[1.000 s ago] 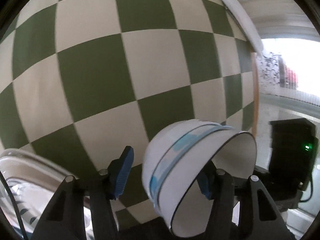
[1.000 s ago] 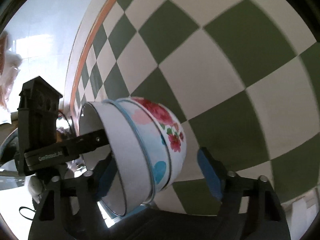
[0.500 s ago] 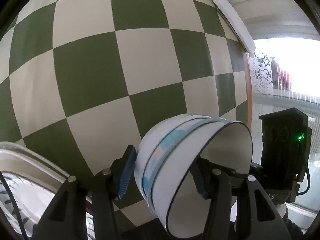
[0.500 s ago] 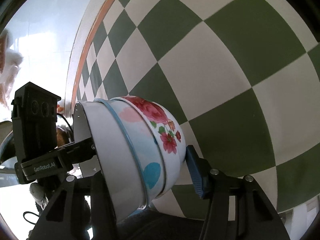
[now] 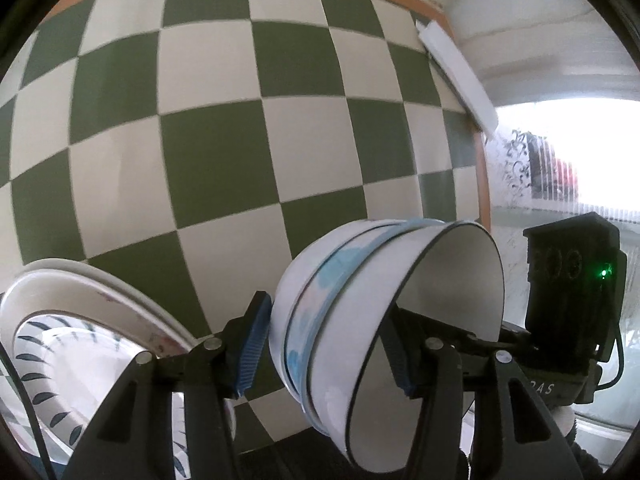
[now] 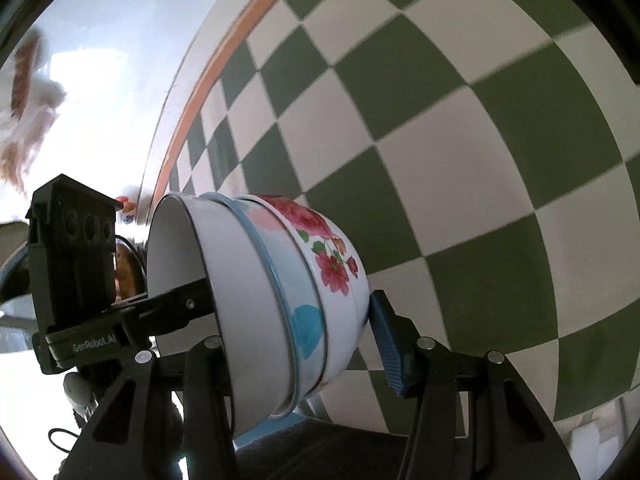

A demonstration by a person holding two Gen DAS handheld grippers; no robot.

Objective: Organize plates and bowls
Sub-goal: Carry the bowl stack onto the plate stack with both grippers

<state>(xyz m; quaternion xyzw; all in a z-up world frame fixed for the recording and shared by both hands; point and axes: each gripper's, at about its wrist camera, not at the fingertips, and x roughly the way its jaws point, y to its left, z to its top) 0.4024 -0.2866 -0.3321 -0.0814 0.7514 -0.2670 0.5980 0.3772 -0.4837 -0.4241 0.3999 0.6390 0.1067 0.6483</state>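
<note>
A nested stack of three enamel bowls (image 5: 352, 304) is held on its side between both grippers. The outer bowl has red flowers (image 6: 328, 256), the middle one a blue rim, the inner one is plain white. My left gripper (image 5: 326, 350) is shut on the stack, one pad inside the white bowl, one on the outer base. My right gripper (image 6: 296, 332) is shut on the same stack from the other side. A stack of plates (image 5: 80, 320) with a dark leaf pattern lies at the lower left of the left wrist view.
A green and white chequered surface (image 5: 224, 144) with an orange border fills the background of both views. A bright window (image 5: 560, 168) is at the right in the left wrist view. Each gripper's black body shows in the other's view (image 6: 72, 264).
The bowl stack and both grippers have shifted toward the plates, which show more in the left wrist view. Both grippers have closed from a looser hold onto the stack.
</note>
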